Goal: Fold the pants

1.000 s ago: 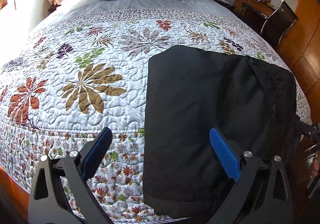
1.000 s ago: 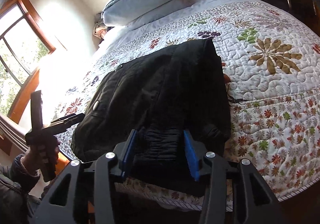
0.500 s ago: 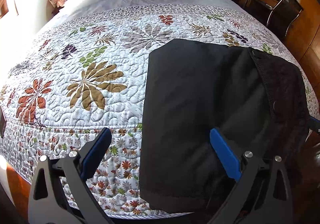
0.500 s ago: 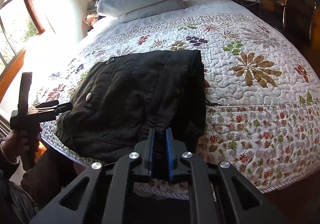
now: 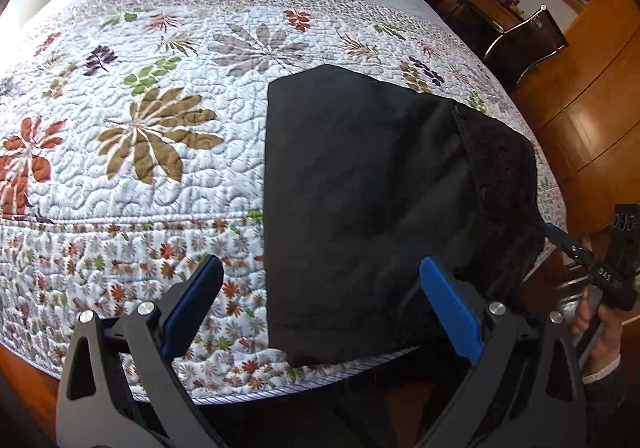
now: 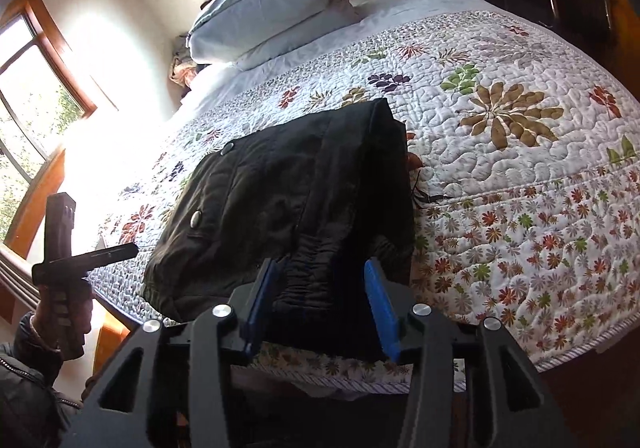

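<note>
One pair of black pants (image 5: 360,183), folded into a compact stack, lies on the quilt (image 5: 160,175) at the near edge of the bed, its long axis running from the foot edge toward the two stacked pillows (image 6: 264,11). The left hand-held gripper (image 5: 320,308) hovers over the edge with jaws wide apart and empty, the stack ahead and slightly to its right. The right hand-held gripper (image 6: 320,304), jaws also parted, straddles the gathered waistband at the stack's near end without pinching it, and appears the nearer of the two. Any further fold would likely carry that near end away along the long axis. Two grippers, one garment, one bed.
</note>
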`<state>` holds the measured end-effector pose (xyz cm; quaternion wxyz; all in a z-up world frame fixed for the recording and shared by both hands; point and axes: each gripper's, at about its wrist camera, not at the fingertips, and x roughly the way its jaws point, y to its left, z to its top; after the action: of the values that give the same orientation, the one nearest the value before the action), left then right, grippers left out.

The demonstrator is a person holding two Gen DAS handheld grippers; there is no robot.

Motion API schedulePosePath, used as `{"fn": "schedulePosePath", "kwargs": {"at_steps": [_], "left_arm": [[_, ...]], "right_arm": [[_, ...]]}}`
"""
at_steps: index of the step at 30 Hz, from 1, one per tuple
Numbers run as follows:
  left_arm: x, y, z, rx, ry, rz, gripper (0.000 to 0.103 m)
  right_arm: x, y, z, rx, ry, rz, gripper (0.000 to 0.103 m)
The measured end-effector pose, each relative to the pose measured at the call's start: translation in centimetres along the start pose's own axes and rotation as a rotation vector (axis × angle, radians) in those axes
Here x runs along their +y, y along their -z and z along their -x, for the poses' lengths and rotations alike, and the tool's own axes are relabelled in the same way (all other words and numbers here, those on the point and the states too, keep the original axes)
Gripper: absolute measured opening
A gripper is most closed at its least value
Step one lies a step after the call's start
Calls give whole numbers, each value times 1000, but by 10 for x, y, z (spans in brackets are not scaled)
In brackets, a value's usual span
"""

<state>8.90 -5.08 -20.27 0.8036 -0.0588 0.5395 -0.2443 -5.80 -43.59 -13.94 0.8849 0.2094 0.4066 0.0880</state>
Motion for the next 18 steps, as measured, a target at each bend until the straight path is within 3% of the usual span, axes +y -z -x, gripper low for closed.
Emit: {"fn": "schedulePosePath", "kwargs": {"at_steps": [3,4,8,10,18], "left_arm": [[9,7,-6,55,219,70,99],[12,8,-10,68,252,80,99],[33,7,-26,84,260,67,99],[48,4,-35,107,261,111,99],[68,3,-84,235,451,258,99]], "right_arm": [[0,1,-3,8,-10,-17,49],[0,1,-3,8,-13,-20,50],[-6,2,4,-6,-34,-50,54],[-12,4,6,-3,-51,-74,60],[-39,10,-1,12,-134,-218,87]]}}
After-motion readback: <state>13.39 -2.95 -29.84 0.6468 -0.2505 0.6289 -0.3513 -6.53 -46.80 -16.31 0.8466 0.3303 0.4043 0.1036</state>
